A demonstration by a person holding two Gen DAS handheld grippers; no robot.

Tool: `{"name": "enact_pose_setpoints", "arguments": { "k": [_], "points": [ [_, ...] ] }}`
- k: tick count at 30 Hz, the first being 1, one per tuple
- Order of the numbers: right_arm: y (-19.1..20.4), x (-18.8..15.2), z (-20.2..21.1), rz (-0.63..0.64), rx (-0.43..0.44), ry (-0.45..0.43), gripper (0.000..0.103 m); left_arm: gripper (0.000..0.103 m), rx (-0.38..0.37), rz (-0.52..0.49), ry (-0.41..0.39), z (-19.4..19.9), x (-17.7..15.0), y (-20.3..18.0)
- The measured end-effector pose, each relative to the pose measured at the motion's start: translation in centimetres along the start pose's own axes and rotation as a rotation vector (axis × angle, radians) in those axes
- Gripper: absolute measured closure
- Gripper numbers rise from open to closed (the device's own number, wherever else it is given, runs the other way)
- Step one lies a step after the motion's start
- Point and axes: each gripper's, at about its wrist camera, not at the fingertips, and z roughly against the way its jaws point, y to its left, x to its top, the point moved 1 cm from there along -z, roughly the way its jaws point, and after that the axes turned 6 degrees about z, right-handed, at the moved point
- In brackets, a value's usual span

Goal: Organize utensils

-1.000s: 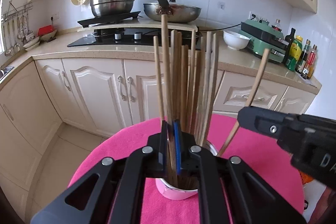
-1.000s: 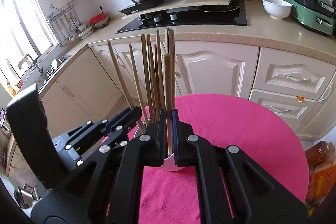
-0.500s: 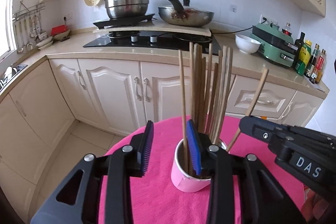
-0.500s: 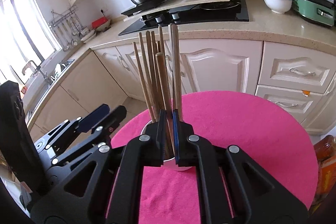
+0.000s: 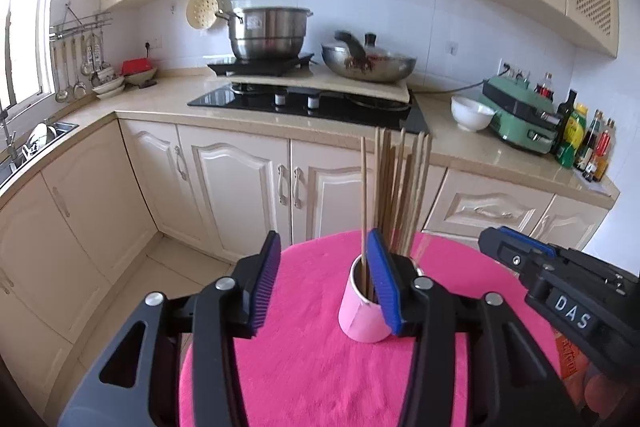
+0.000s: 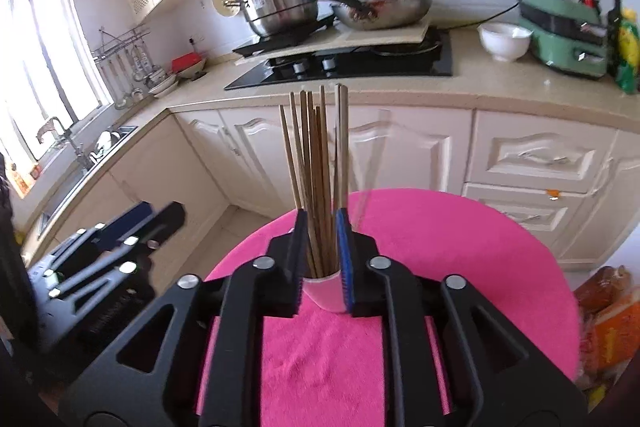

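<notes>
Left wrist view, wooden chopsticks (image 5: 400, 195) bunched upright in pink cup (image 5: 362, 315), both grippers' jaws spread, empty.

The left gripper (image 5: 324, 283) is sitting wide open over the pink cloth (image 5: 304, 367). Chopsticks (image 5: 400, 187) are standing in a pink cup (image 5: 362, 319) by its right finger. The right gripper (image 5: 516, 251) is poking in from the right.

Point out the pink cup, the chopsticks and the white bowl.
pink cup (image 5: 362, 321): left wrist view, on its front wall.
chopsticks (image 6: 314, 163): right wrist view, on the middle of the standing bundle.
white bowl (image 5: 470, 113): left wrist view, on its outer side.
</notes>
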Motion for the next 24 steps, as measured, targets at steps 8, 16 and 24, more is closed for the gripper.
{"name": "enact_pose_setpoints", "arguments": {
  "k": [8,16,24],
  "points": [
    [4.2,-2.1,8.3,0.03,-0.091,-0.081,0.054,0.056,-0.051,-0.016,-0.041,9.1,-1.2,1.6],
    [11.9,-5.5,18.6,0.041,-0.173,-0.161,0.05,0.055,-0.108,-0.041,-0.088,20.6,-3.2,5.0],
    [18.6,-7.9,27.6,0.017,-0.214,-0.226,0.043,0.046,-0.133,-0.06,-0.155,30.3,-3.9,8.3]
  ]
}}
